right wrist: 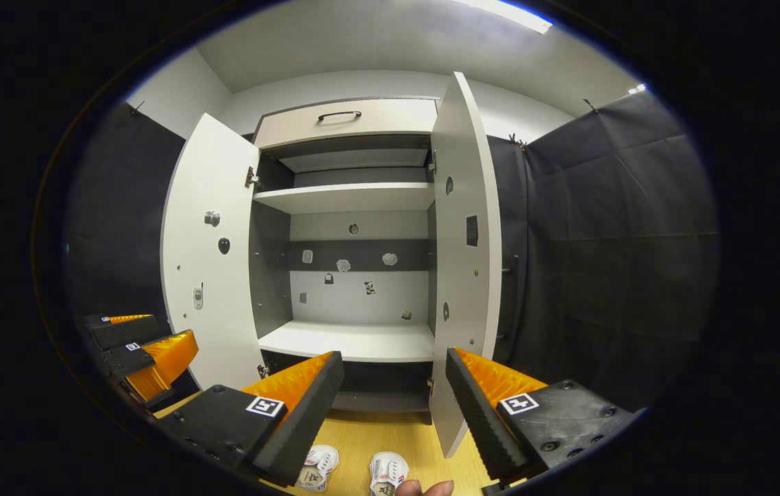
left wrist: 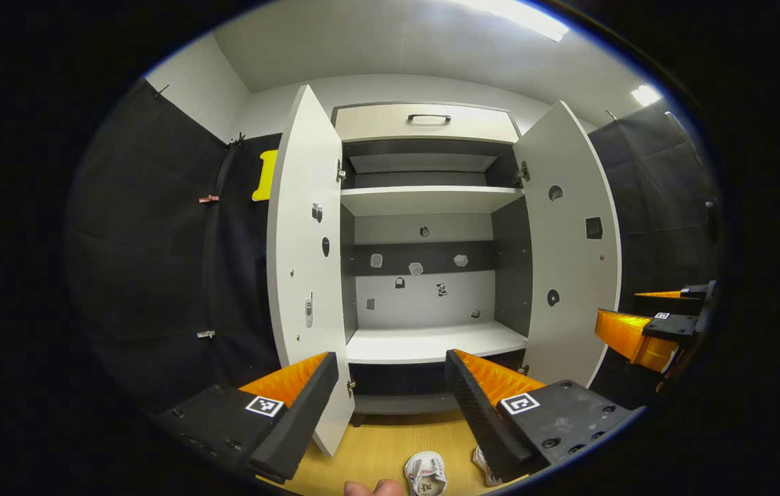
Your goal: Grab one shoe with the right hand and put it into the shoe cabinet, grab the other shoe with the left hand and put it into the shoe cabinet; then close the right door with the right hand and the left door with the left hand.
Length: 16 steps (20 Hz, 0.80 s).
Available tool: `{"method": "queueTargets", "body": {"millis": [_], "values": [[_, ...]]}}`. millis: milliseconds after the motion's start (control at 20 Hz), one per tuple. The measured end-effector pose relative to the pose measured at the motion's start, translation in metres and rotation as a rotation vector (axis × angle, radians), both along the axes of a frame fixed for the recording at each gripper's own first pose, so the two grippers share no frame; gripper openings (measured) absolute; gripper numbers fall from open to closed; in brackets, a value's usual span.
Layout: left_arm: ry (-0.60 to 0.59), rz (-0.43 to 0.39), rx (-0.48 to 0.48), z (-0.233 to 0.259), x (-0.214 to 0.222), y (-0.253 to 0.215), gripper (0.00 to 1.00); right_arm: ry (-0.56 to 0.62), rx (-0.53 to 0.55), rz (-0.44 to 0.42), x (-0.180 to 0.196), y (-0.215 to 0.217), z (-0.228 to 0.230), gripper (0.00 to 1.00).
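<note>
Before open cabinet [right wrist: 355,207], two shoes [right wrist: 388,473] on floor

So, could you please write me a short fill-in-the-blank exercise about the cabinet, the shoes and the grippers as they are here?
1. Both doors of the shoe cabinet stand ____.
2. The two shoes lie on the ____.
3. The jaws of the right gripper are ____ and hold nothing.
4. The left gripper holds ____.

Missing words: open; floor; open; nothing
</note>
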<state>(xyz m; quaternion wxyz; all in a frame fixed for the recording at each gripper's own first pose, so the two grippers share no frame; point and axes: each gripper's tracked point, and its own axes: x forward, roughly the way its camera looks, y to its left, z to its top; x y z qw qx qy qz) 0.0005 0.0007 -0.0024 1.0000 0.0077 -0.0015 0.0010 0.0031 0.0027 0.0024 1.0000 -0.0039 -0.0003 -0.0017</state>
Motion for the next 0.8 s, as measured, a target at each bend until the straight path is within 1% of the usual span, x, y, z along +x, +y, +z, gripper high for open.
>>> {"method": "queueTargets", "body": {"millis": [300, 500, 650, 800], "values": [[0.007, 0.001, 0.004, -0.004, -0.001, 0.000, 0.98, 0.002, 0.001, 0.004, -0.001, 0.003, -0.001, 0.97], [-0.005, 0.005, 0.011, -0.002, -0.003, 0.003, 0.98, 0.030, 0.011, 0.028, -0.001, 0.010, -0.010, 0.97], [-0.028, 0.012, 0.014, 0.001, -0.001, 0.008, 0.98, 0.090, 0.007, 0.052, -0.002, 0.016, -0.035, 0.97], [-0.036, 0.036, 0.016, -0.003, -0.003, 0.015, 0.98, 0.222, 0.019, 0.096, -0.008, 0.026, -0.087, 0.98]]}}
